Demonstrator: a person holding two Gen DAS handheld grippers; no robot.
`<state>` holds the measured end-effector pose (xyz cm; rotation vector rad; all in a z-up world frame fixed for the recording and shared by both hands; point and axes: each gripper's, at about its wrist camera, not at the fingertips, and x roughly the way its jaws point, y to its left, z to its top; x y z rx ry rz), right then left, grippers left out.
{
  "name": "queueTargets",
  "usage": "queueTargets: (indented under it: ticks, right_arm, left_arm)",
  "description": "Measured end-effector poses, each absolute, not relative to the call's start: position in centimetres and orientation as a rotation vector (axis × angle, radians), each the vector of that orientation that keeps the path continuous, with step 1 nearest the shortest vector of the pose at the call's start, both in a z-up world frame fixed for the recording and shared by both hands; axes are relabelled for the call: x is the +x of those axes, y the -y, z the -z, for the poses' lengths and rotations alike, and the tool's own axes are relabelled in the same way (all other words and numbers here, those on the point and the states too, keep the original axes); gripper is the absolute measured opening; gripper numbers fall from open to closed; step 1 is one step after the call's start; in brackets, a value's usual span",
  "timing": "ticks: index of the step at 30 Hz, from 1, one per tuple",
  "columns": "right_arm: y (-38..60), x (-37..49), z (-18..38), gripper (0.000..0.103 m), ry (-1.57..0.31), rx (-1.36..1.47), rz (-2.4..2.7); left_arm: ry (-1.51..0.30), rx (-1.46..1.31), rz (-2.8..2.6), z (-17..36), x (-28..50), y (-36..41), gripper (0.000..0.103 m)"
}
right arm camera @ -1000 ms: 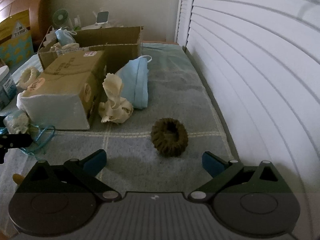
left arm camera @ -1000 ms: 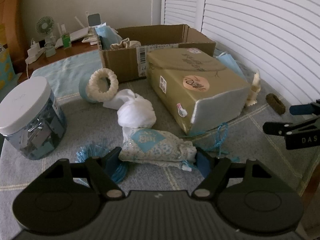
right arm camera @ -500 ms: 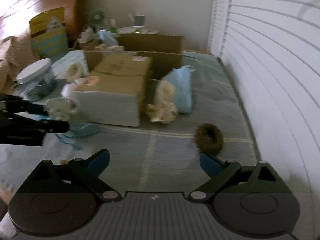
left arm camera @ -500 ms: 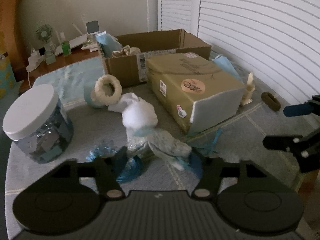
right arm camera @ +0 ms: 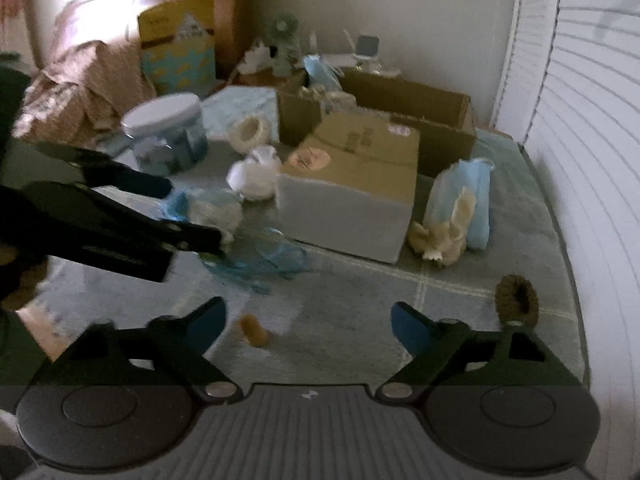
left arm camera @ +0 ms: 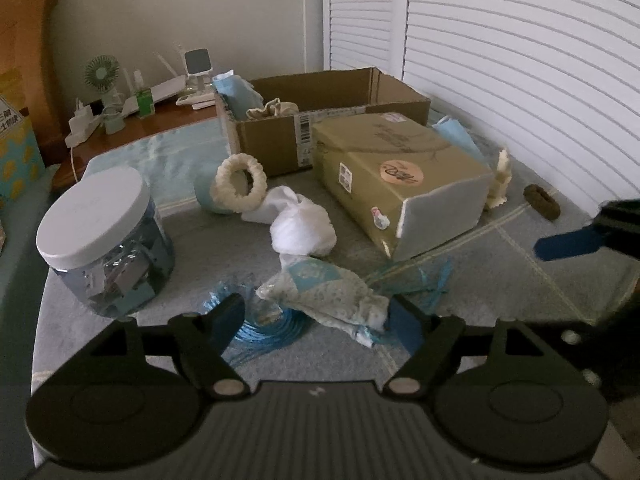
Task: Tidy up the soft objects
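Soft objects are mostly still loose on the table [left arm camera: 520, 280], so I judge the job early: the open cardboard box [left arm camera: 328, 116] at the back holds only a blue mask and a beige cloth, w/ plenty left outside. Largest to smallest: white cloth bundle [left arm camera: 302, 230], blue masks [right arm camera: 460, 200] right of the closed tan box, patterned fabric pouch [left arm camera: 328, 294], cream ring scrunchie [left arm camera: 240, 184], cream rag [right arm camera: 440, 236], brown scrunchie [right arm camera: 516, 300]. Left gripper [left arm camera: 316, 320]: fingers wide apart, straddling the pouch, right pad touching its end, not clamped yet. Right gripper [right arm camera: 308, 324]: fingers spread wide, holding nothing, brown scrunchie off to its right.
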<state>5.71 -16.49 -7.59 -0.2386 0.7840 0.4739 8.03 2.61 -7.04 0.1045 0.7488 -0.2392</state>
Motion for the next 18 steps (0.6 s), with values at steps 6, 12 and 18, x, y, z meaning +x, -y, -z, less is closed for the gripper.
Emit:
queueTargets:
  ticks: [6,12,18]
  right_arm:
    - [18.1,6.1,7.5,0.080,-0.785,-0.218,-0.403]
    - [18.7,5.8,7.2,0.074,-0.779,-0.205,-0.417]
    - [17.2,5.0,7.8,0.063,-0.804,-0.209,-0.518]
  left_arm:
    - [-0.746,0.102,0.257,6.9,7.5,-2.9,0.079]
    - [-0.746,0.105,0.267,6.9,7.5,-3.0,0.079]
    - [-0.745,0.121,0.279,7.0,7.5,-3.0,0.080]
